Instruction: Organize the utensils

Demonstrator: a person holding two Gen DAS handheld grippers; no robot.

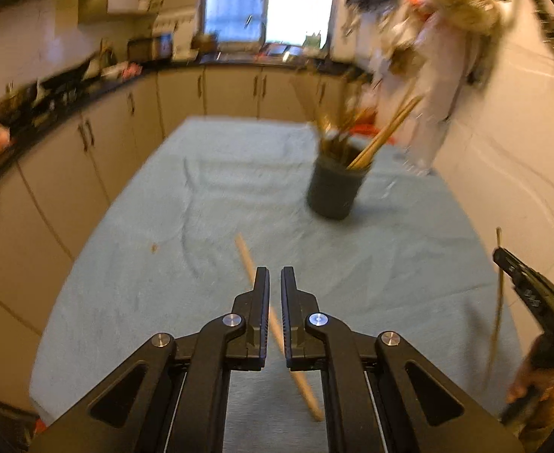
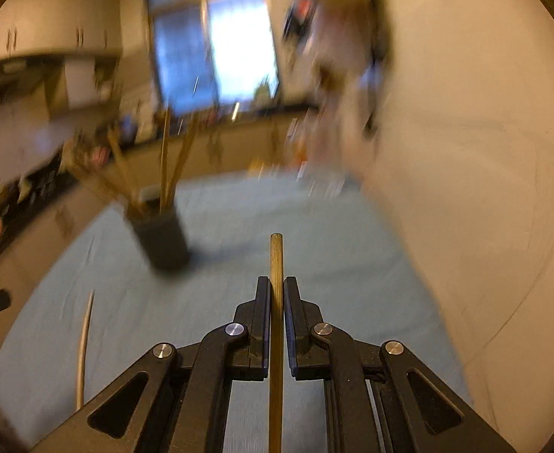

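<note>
Kitchen table under a pale blue cloth (image 1: pixel 209 204), both our grippers low over it.

Our left gripper (image 1: pixel 275 275) has its jaws nearly together around a light wooden stick (image 1: pixel 273 324) that crosses the gap at a slant; whether the pads pinch it we cannot tell. Our right gripper (image 2: pixel 277 287) is clenched on a darker wooden stick (image 2: pixel 276 260). Ahead stands the dark holder (image 1: pixel 335 188) full of wooden utensils (image 1: pixel 379 139).

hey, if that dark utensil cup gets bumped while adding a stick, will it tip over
Possibly. The dark cup is tall and narrow, and its wooden sticks lean far beyond the rim, so it seems top-heavy. The soft blue cloth may resist sliding, favouring tipping.
</note>
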